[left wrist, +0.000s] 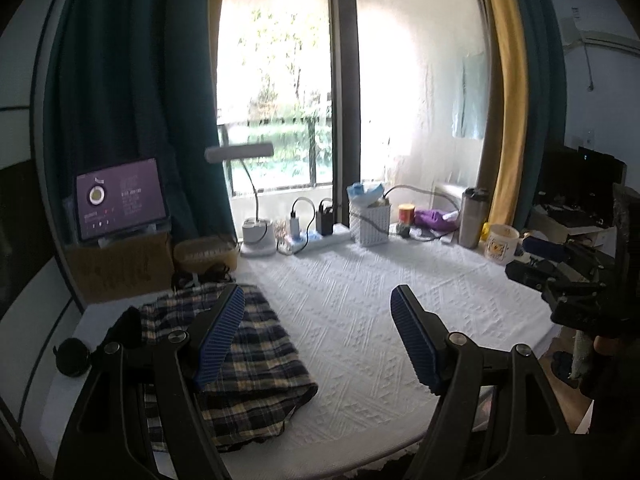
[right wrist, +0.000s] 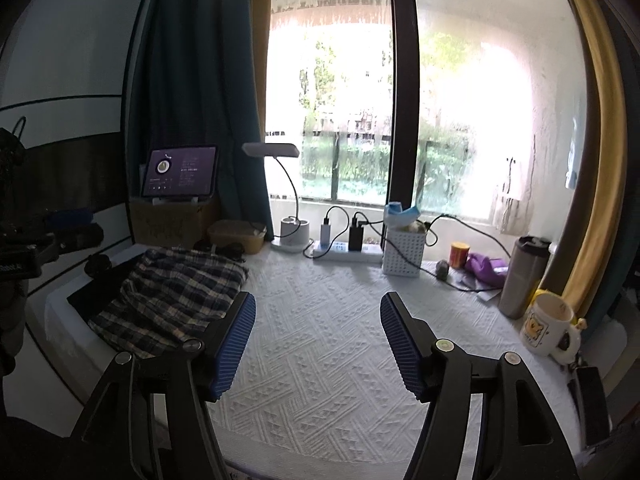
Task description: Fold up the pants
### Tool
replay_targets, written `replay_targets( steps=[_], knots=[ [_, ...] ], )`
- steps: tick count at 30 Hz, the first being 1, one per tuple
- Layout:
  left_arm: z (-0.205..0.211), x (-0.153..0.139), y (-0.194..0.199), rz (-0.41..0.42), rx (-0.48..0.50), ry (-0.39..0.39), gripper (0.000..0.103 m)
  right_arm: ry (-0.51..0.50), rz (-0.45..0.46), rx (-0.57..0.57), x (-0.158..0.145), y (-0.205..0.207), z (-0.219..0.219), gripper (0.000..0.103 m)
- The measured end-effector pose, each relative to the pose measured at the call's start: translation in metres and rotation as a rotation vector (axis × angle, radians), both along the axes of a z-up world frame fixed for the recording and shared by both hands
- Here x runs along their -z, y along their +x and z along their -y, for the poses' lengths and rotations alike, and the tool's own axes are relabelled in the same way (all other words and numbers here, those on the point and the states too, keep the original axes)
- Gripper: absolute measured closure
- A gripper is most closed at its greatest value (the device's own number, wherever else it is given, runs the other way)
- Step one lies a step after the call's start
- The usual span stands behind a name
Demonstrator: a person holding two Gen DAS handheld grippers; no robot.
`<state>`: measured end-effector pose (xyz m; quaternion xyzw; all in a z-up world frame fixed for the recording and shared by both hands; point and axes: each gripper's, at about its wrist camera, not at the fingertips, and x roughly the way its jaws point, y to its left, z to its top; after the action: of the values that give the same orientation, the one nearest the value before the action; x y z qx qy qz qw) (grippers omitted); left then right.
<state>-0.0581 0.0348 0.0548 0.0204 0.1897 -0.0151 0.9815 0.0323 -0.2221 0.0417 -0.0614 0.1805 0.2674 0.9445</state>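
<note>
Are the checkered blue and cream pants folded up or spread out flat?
Folded. The checkered blue and cream pants lie as a compact layered bundle on the white textured tablecloth, no legs spread out. Neither gripper touches them.

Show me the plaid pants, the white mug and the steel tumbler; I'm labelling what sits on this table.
plaid pants (right wrist: 176, 300): right wrist view, middle of the bundled fabric.
white mug (right wrist: 546, 326): right wrist view, outer wall below the rim.
steel tumbler (right wrist: 522, 280): right wrist view, mid body.
</note>
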Motion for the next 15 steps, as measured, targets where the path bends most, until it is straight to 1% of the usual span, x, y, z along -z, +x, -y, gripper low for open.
replay_targets(
  steps=[4,8,15],
  knots=[
    [0.004,-0.007,-0.005,0.024,0.005,0.004,0.028,-0.002,0.021,0.009,-0.007,-0.007,0.002,0.035],
    [0.009,-0.013,-0.012,0.058,-0.008,0.032,0.028,0.004,0.049,0.025,-0.017,-0.014,0.008,0.035],
    [0.009,-0.020,-0.022,0.099,-0.004,0.019,0.028,-0.003,0.085,0.036,-0.029,-0.025,0.008,0.033]
  ],
)
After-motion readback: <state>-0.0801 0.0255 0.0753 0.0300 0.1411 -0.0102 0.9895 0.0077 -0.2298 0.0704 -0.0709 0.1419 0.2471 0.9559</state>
